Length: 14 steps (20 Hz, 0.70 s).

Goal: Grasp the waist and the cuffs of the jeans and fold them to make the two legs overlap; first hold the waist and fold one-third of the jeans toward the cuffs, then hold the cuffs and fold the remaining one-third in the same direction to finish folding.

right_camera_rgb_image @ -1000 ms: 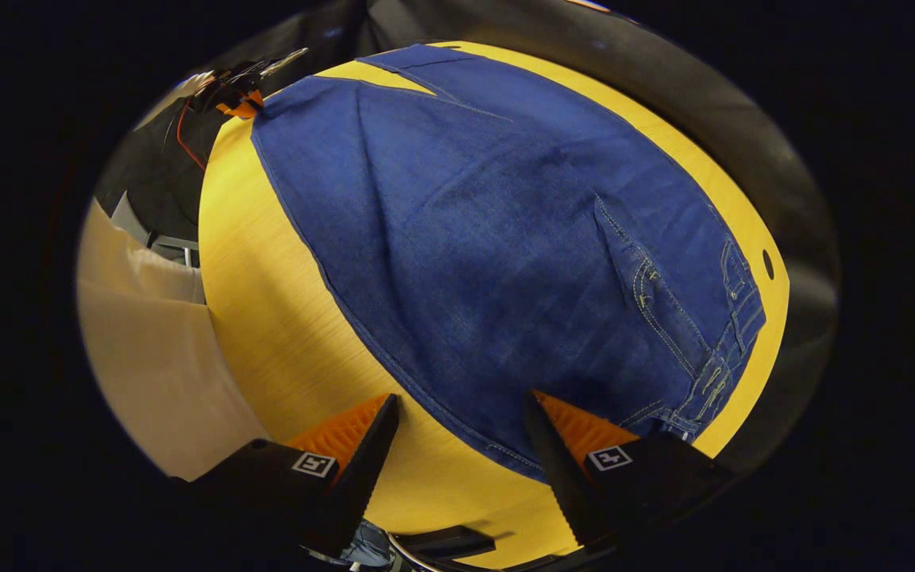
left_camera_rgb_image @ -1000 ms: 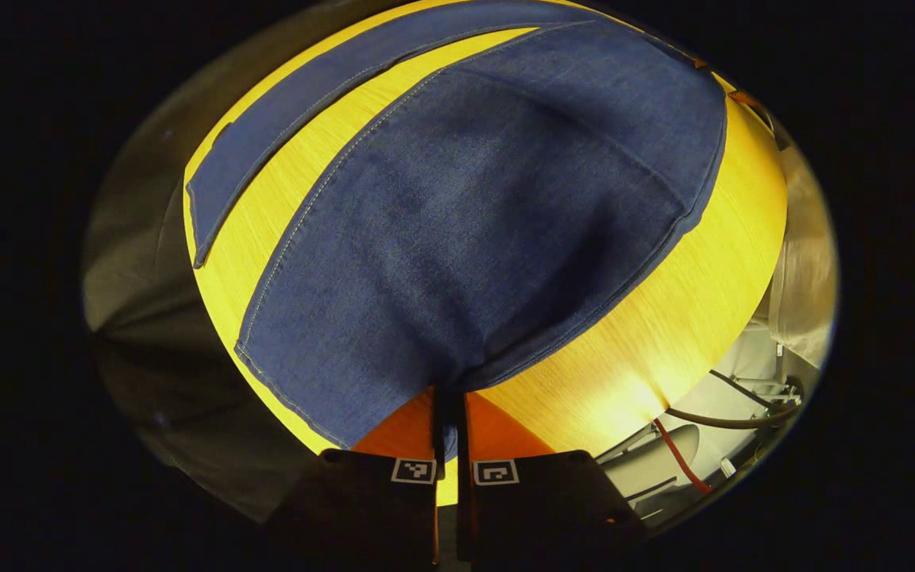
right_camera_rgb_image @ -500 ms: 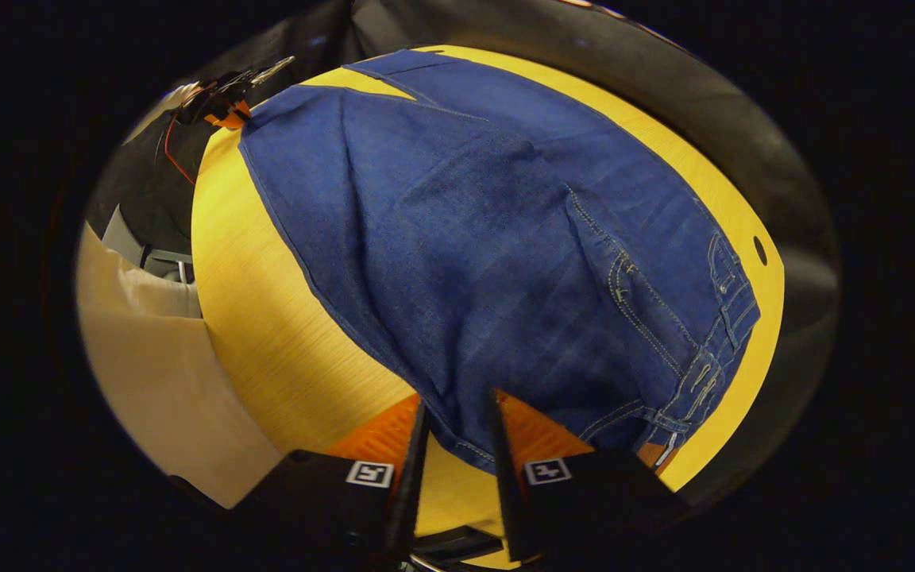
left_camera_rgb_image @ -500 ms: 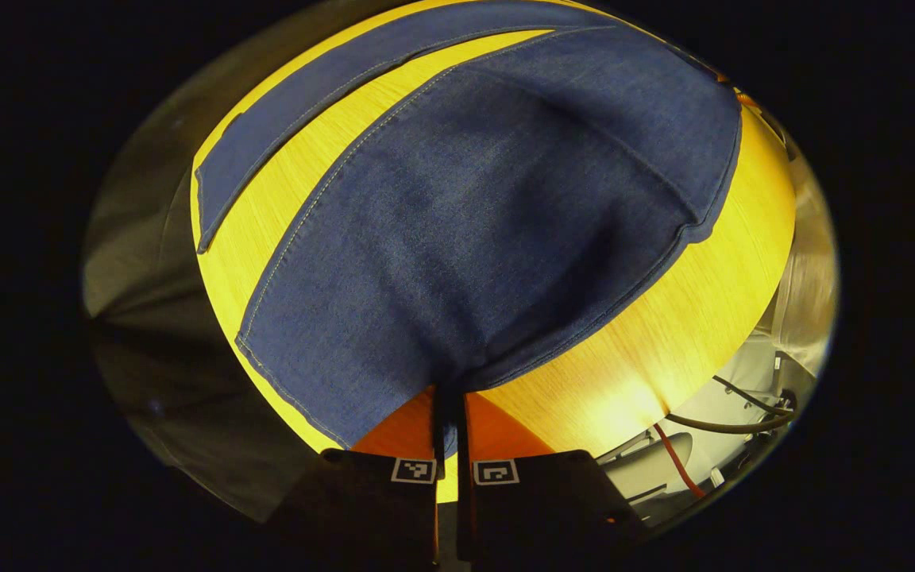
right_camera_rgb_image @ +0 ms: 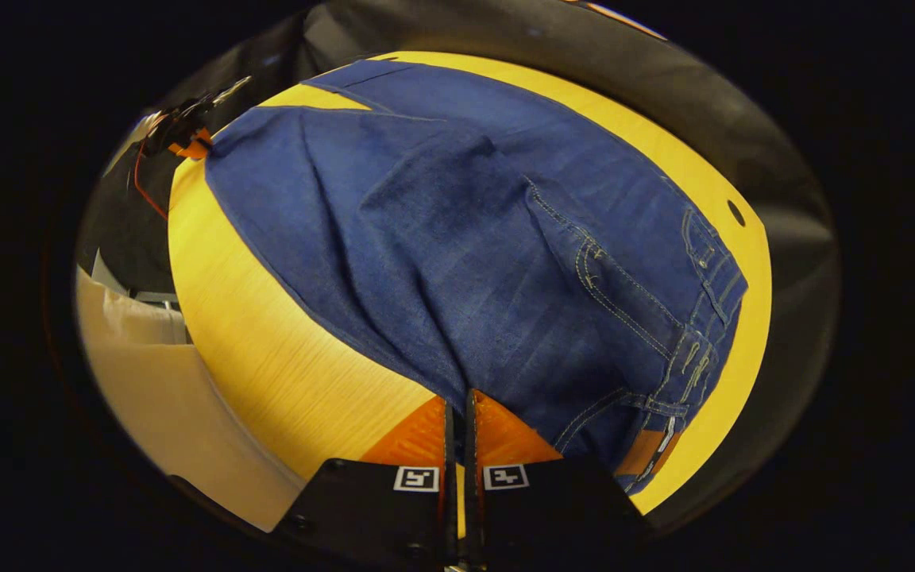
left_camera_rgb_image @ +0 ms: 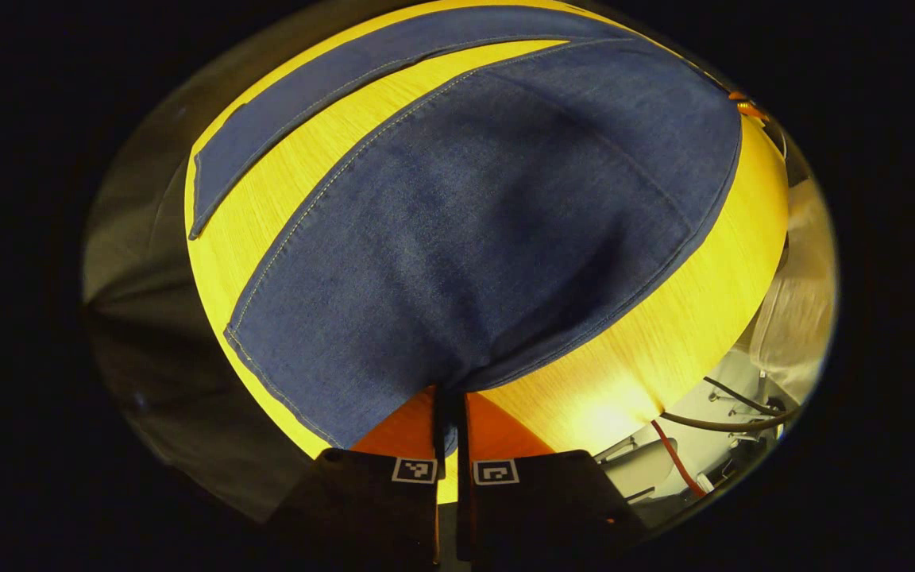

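Note:
Blue jeans (left_camera_rgb_image: 489,214) lie spread on a yellow wooden table (left_camera_rgb_image: 648,334). In the left gripper view the near leg runs down to its cuff corner, and my left gripper (left_camera_rgb_image: 449,405) is shut on that corner. The other leg (left_camera_rgb_image: 346,79) lies as a strip farther back. In the right gripper view the waist (right_camera_rgb_image: 704,318) with belt loops and a brown patch (right_camera_rgb_image: 648,449) sits at the right. My right gripper (right_camera_rgb_image: 457,405) is shut on the near edge of the jeans (right_camera_rgb_image: 465,262) beside the waist. The left gripper (right_camera_rgb_image: 183,139) shows far off at the top left there.
The table edge (right_camera_rgb_image: 219,381) runs close along the near side, with a person's light clothing (right_camera_rgb_image: 156,381) beyond it. Cables and a red wire (left_camera_rgb_image: 712,429) hang below the table at the lower right of the left gripper view. A small hole (right_camera_rgb_image: 735,213) marks the table's far side.
My right gripper went from wide open to shut on the jeans' edge near the waist. The left gripper stayed shut on the cuff; the cloth shifted slightly.

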Motion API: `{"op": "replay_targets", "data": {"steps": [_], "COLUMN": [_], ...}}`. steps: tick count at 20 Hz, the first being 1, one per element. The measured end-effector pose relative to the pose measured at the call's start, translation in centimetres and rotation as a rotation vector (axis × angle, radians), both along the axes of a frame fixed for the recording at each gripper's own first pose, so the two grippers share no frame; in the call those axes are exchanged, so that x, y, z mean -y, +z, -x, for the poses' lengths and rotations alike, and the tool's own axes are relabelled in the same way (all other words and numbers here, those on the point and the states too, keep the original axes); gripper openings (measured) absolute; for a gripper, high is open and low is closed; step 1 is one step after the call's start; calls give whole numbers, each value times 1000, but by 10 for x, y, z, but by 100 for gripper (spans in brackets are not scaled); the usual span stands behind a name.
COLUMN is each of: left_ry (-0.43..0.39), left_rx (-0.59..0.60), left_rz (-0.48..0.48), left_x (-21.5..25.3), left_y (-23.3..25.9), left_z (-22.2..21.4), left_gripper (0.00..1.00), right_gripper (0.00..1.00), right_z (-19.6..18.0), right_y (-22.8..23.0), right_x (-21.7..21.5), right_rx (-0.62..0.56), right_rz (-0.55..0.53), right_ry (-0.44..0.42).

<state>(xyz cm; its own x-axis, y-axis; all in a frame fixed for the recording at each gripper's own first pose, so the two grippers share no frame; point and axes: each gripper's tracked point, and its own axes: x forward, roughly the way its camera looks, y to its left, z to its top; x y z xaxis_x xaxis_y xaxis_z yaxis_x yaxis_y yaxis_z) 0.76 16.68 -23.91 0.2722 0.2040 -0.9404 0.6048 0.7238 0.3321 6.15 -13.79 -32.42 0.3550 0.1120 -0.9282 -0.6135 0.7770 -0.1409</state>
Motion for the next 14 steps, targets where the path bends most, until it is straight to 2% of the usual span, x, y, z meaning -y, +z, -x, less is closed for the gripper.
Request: {"op": "replay_targets", "data": {"steps": [5,7,11,14], "left_ry": [-29,-59,-79,-133], "left_rx": [-74,-89,-80,-39], "left_rz": [9,-13,-7,-39], "left_x": [-1,-8,-10,-10], "left_y": [3,12,42,80], "left_z": [3,-1,-8,-22], "left_gripper": [0,0,0,0], "right_gripper": [6,4,0,3], "right_z": [6,10,2,-13], "right_y": [6,15,45,83], "right_x": [-2,-8,-13,-19], "right_rx": [85,118,195,270], "right_rz": [50,25,-24,-62], "right_ry": [-206,-277,-371,-417]}}
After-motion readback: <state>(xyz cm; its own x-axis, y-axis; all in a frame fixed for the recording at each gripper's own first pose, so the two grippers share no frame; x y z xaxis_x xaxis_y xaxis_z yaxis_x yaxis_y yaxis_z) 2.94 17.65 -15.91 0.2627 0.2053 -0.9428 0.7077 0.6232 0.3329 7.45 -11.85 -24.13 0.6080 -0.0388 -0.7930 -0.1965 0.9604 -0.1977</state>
